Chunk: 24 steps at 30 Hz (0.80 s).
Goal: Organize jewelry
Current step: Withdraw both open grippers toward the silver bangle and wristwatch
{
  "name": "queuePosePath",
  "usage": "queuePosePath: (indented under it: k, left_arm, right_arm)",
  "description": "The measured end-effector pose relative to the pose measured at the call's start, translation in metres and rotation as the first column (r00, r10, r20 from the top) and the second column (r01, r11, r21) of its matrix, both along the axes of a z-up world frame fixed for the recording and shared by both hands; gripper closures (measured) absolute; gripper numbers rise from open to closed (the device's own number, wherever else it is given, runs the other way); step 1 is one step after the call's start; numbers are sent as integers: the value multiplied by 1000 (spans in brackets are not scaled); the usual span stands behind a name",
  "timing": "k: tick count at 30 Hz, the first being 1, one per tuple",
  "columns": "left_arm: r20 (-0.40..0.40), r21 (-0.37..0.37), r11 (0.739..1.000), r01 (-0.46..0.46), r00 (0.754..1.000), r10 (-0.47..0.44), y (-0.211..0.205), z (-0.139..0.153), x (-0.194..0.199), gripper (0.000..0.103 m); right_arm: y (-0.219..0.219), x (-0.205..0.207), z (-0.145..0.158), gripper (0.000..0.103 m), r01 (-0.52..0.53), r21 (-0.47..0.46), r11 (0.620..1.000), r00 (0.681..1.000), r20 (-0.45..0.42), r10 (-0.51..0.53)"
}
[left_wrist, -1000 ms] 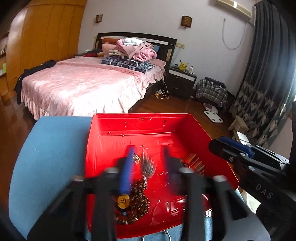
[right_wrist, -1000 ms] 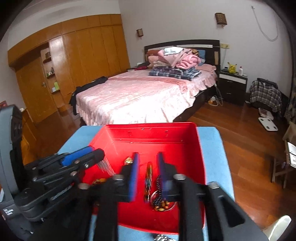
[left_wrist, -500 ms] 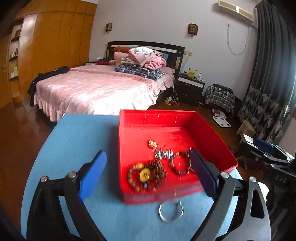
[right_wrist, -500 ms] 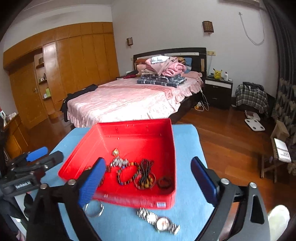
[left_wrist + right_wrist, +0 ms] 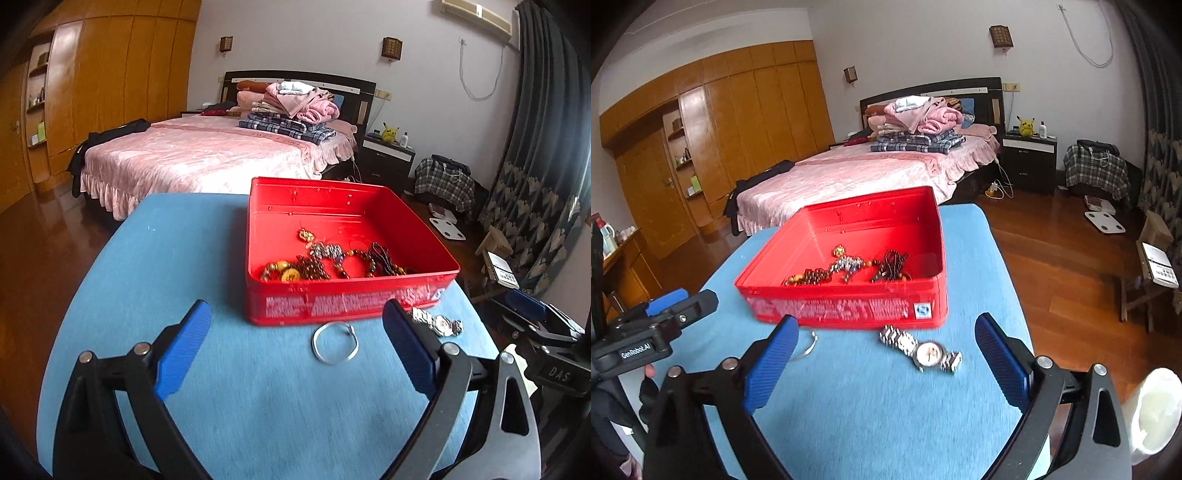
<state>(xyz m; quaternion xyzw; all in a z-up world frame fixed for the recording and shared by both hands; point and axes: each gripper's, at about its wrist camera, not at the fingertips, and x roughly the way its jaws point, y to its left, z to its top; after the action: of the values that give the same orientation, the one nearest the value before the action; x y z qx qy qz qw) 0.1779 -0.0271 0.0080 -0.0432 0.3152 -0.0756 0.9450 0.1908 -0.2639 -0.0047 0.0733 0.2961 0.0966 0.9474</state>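
A red box (image 5: 347, 306) (image 5: 846, 306) stands on the blue table (image 5: 192, 266) (image 5: 886, 406). Inside lie several bead bracelets (image 5: 306, 267) (image 5: 849, 267) and a gold charm (image 5: 304, 234). In front of the box lie a silver bangle (image 5: 335, 343) (image 5: 809, 345) and a silver wristwatch (image 5: 439, 325) (image 5: 925, 352). My left gripper (image 5: 295, 343) is open and empty, above the table just short of the bangle. My right gripper (image 5: 882, 362) is open and empty, just short of the watch.
A pink bed (image 5: 207, 158) with folded clothes stands behind the table. A wooden wardrobe (image 5: 738, 129) fills the left wall. A nightstand (image 5: 1028, 158) and dark curtains (image 5: 535, 166) are at the right. A white object (image 5: 1152, 406) sits at the table's right edge.
Both grippers were shut inside the red box a second ago. They have opened, left jewelry in the box, and pulled back toward me, so the bangle and watch now show.
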Motion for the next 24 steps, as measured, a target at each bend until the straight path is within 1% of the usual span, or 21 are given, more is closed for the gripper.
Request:
queuePosePath:
  k: [10,13,18,24]
  left_arm:
    - [-8,19,1000,17,1000,-17,-11,-8,-16,12]
    - [-18,25,999,20,1000,-19,-13,-11,-14,12]
    - [-53,37,999,24,998,-22,-16,-25,-9,12]
    - [-126,30,999,37,991,-33,-24,-50,6,12]
  right_arm:
    - [-9,-11,-2,9,9,3,1000,1000,8,-10]
    - [-12,-13,-7,9,7,2,1000,1000,6,-7]
    - [-13,-12,-12,9,9,-1,1000,1000,-3,-9]
    - [-14,-9,-17,9,9,-21,1000,1000,-7,-9]
